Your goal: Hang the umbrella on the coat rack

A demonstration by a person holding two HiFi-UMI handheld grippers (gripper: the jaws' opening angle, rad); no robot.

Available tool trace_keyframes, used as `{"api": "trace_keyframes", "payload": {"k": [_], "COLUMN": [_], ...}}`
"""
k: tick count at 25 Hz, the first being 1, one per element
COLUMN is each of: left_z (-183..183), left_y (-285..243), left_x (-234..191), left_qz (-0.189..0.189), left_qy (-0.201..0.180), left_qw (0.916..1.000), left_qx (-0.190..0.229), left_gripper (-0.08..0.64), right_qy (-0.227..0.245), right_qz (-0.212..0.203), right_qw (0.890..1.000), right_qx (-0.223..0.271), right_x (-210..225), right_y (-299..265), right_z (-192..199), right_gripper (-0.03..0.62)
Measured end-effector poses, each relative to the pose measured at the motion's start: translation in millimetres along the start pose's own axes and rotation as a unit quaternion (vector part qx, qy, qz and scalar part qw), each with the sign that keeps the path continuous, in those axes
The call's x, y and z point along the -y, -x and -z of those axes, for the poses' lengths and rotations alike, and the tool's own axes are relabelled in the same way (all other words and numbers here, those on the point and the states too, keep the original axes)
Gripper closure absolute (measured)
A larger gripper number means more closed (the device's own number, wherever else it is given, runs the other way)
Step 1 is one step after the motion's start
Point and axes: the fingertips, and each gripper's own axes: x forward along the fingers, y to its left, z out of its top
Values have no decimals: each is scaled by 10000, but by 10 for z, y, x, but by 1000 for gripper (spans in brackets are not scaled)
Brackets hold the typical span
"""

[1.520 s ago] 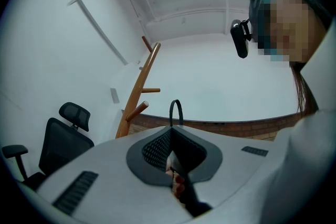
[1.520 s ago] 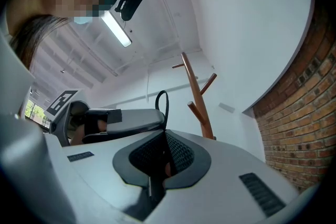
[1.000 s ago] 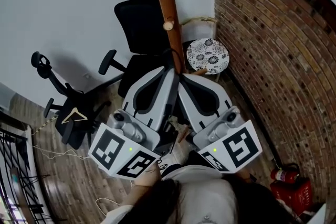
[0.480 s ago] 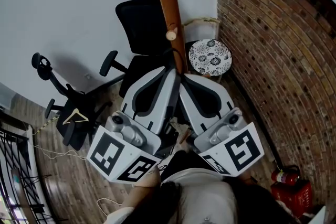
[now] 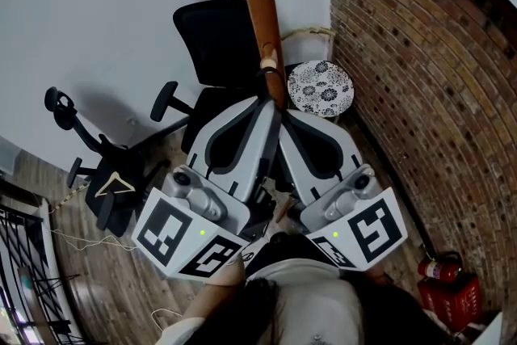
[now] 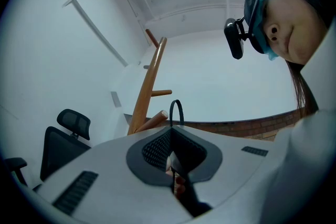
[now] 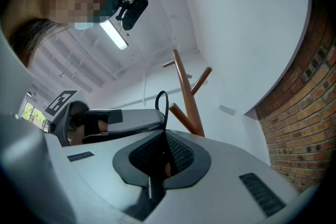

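Observation:
The wooden coat rack (image 5: 257,4) stands straight ahead, with a short peg (image 5: 269,61) pointing toward me. My left gripper (image 5: 264,103) and right gripper (image 5: 280,111) meet tip to tip just below that peg. Both are shut on the umbrella's black strap loop (image 5: 266,77), which sticks up from the jaws close to the peg's end. In the left gripper view the loop (image 6: 176,110) rises above the left gripper (image 6: 170,126) beside the peg (image 6: 153,120). The right gripper view shows the loop (image 7: 161,107) above the right gripper (image 7: 165,132). The umbrella's body hangs mostly hidden under the grippers.
A brick wall (image 5: 420,77) runs along the right. Behind the rack stand a black office chair (image 5: 212,28) and a round floral stool (image 5: 321,88). A second chair with a hanger (image 5: 113,183) is at left. A red fire extinguisher (image 5: 439,269) sits low at right.
Both grippers have risen together with the strap loop. The loop, which was well below the peg's end, is now right next to it.

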Motion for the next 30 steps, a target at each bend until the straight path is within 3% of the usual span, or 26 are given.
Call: {"api": "trace_keyframes", "payload": {"k": [30], "left_z": [298], "left_y": [-288], "left_x": [-379], "left_qz": [49], "left_qy": [311], "left_qw": [9986], "left_qx": [-420], "left_gripper": [552], "right_qy": [-190], "right_qz": [352], "right_qw": [9989], "right_qx": [-251], "right_x": [333], "right_y": [-252], "right_z": [351], "right_gripper": [554]}}
